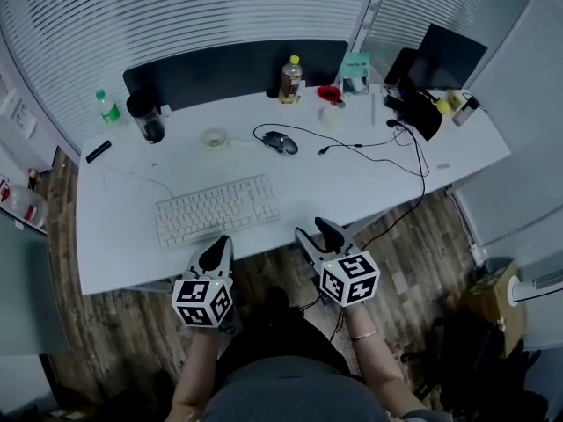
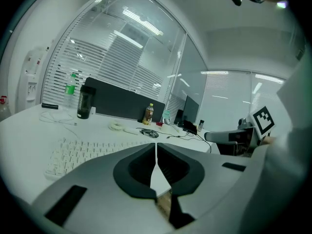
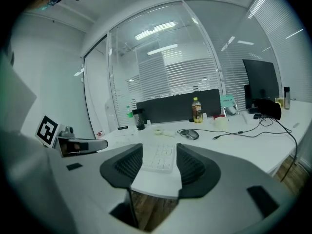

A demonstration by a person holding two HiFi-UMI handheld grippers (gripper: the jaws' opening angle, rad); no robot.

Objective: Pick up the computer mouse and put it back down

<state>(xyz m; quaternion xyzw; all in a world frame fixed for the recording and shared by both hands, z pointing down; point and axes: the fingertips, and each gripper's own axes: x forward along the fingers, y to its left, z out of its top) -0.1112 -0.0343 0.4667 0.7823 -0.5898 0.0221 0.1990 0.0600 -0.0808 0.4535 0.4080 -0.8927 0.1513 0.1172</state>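
The dark computer mouse (image 1: 280,141) lies on the white desk (image 1: 369,183) behind the white keyboard (image 1: 215,209), its black cable trailing right. Both grippers hover at the desk's near edge, well short of the mouse. My left gripper (image 1: 223,243) is by the keyboard's front edge, and its jaws meet at the tips with nothing between them (image 2: 156,145). My right gripper (image 1: 314,231) stands open and empty (image 3: 160,146). Far ahead, the left gripper view shows the mouse (image 2: 149,133) and the right gripper view shows the mouse (image 3: 190,134) past the keyboard (image 3: 160,157).
A drink bottle (image 1: 290,79), a red cup (image 1: 329,93), a black tumbler (image 1: 149,121), a green bottle (image 1: 106,105) and a tape roll (image 1: 214,137) stand along the back. A monitor (image 1: 449,55) and a black bag (image 1: 422,112) sit far right. Wooden floor lies below the desk edge.
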